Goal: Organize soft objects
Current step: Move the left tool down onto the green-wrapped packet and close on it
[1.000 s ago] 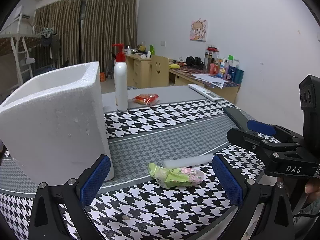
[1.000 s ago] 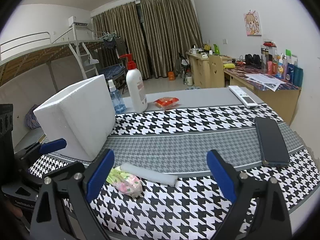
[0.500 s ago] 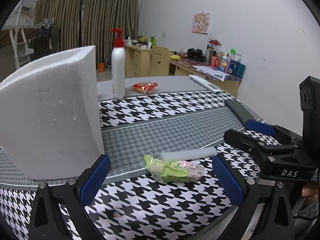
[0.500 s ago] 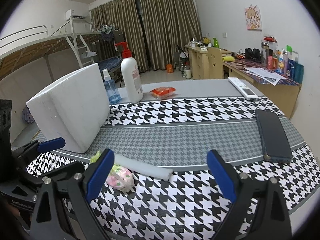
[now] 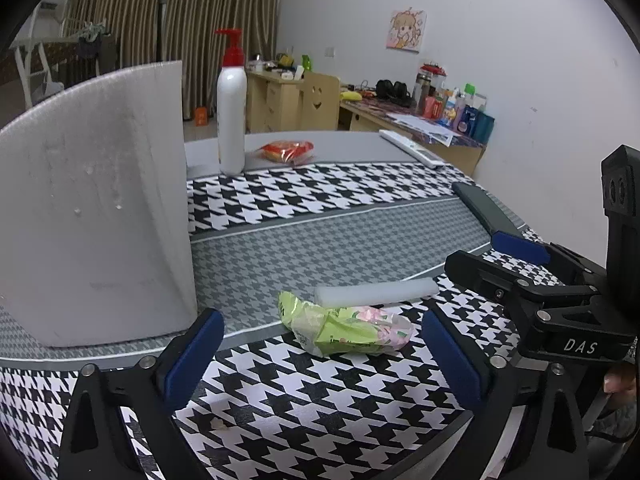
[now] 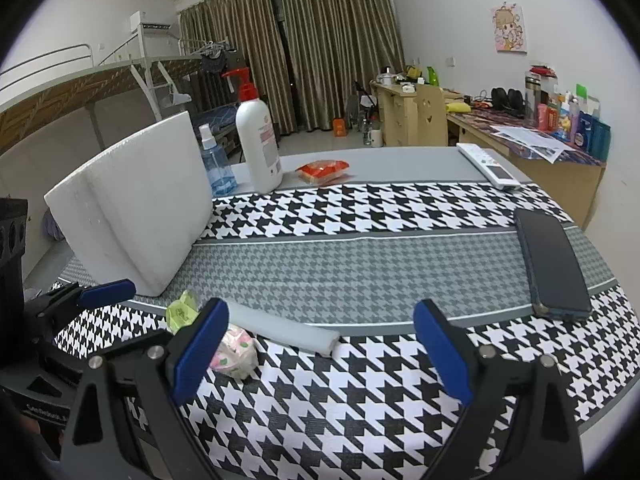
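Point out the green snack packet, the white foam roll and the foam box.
green snack packet (image 5: 348, 330), left wrist view, middle of wrapper.
white foam roll (image 5: 376, 293), left wrist view, mid-length.
foam box (image 6: 136, 204), right wrist view, front wall.

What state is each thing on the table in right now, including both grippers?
Left gripper: open, empty, low over the table edge.
Right gripper: open, empty.
Green packet: crumpled, lying flat between the left gripper's fingers.
Foam strip: lying flat, just behind the packet.
Foam box: standing upright.
Pump bottle: upright, closed.
Spray bottle: upright, behind the box.
Red packet: lying flat.
Phone: face up, screen dark.
Remote: lying flat.
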